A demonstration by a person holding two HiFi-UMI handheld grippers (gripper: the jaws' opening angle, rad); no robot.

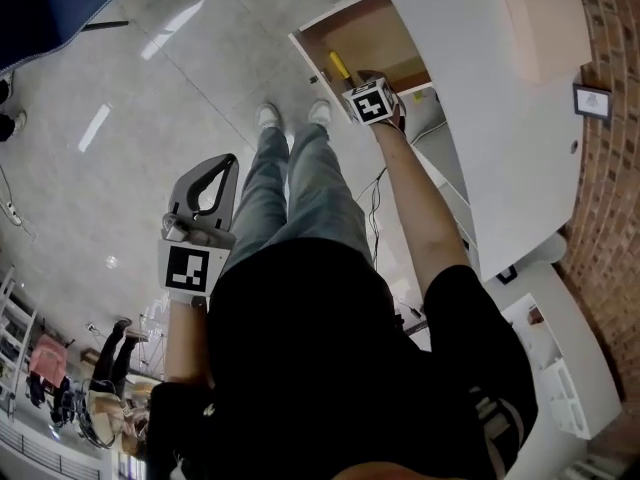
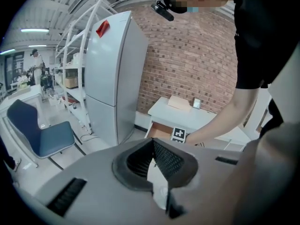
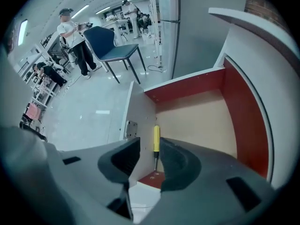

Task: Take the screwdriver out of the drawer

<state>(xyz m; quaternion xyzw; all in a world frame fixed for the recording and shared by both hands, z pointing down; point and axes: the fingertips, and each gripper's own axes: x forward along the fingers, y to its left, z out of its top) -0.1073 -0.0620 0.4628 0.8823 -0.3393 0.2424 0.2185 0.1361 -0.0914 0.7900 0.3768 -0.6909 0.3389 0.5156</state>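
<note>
- Hovering my right claw [image 3: 150, 144] over the open drawer [image 3: 187, 86], I had it aimed steeply down into it.
- Its jaws were wide apart and gripping nothing. Their pads weren't on anything.
- Through the right gripper view, the screwdriver [image 3: 156, 139] showed up in the gap between those jaws, but it lay down on the drawer floor, untouched.
- It sat flat just beside the drawer's white panel [image 3: 138, 111], yellow handle farther from the claw and metal shaft nearer.
- From the head view, the same screwdriver [image 1: 339, 65] was in the near corner of the drawer [image 1: 345, 28], right by my right claw's marker cube [image 1: 368, 101].
- The drawer stuck out from a white desk [image 1: 480, 88] against a brick wall [image 1: 610, 168].
- My left claw [image 1: 230, 160] hung well away from all that, out by my left side over the floor [image 1: 120, 118].
- Its jaw tips were pressed together with nothing in them.
- The left gripper view also caught a fridge [image 2: 112, 74] and a blue chair [image 2: 40, 132].
</note>
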